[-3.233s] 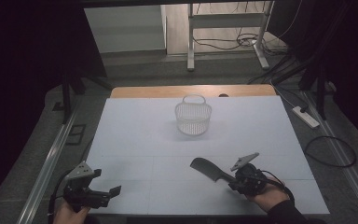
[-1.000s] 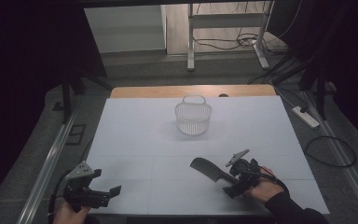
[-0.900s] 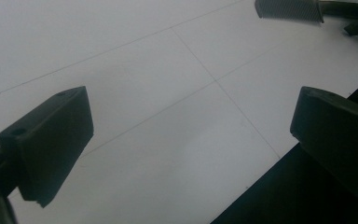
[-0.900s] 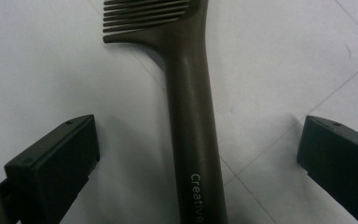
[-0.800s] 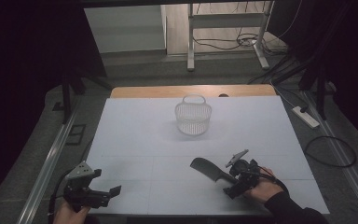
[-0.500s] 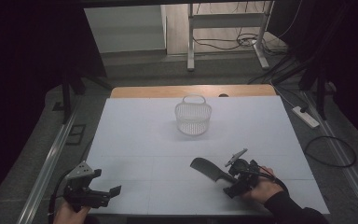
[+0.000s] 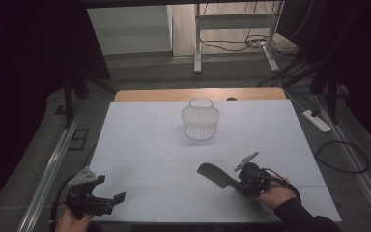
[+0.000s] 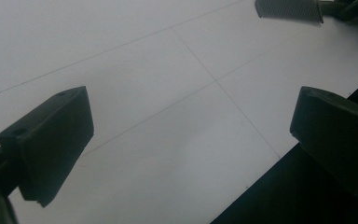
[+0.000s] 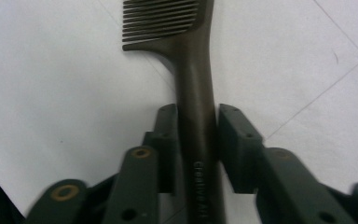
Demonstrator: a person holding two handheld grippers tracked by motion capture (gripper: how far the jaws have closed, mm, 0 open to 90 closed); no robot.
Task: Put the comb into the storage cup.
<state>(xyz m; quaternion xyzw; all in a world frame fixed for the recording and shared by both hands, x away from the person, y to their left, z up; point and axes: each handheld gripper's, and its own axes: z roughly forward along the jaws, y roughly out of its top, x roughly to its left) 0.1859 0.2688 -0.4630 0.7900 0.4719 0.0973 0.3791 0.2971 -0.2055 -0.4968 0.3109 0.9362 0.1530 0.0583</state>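
At the lower left of the high view, the left gripper [image 7: 107,202] rests at the near edge of the white table [image 7: 145,145], a hand [image 7: 72,220] behind it. Its jaws stand wide apart with nothing between them — the left gripper view shows bare table surface in the gap and the table's dark edge at lower right.

Up the middle of the high view, toward the far end of the table, stands a white wire basket [image 7: 200,121], upright and well apart from both grippers.

Right of centre in the lower part of the high view lies a dark comb [image 7: 214,175], toothed head pointing to the upper left. The right gripper [image 7: 239,182] sits at its handle end, with the person's hand [image 7: 275,192] to the lower right. In the right gripper view the jaws have just been closing and now press on either side of the comb [image 9: 193,93] handle — the teeth reach the top of that frame, over the table.
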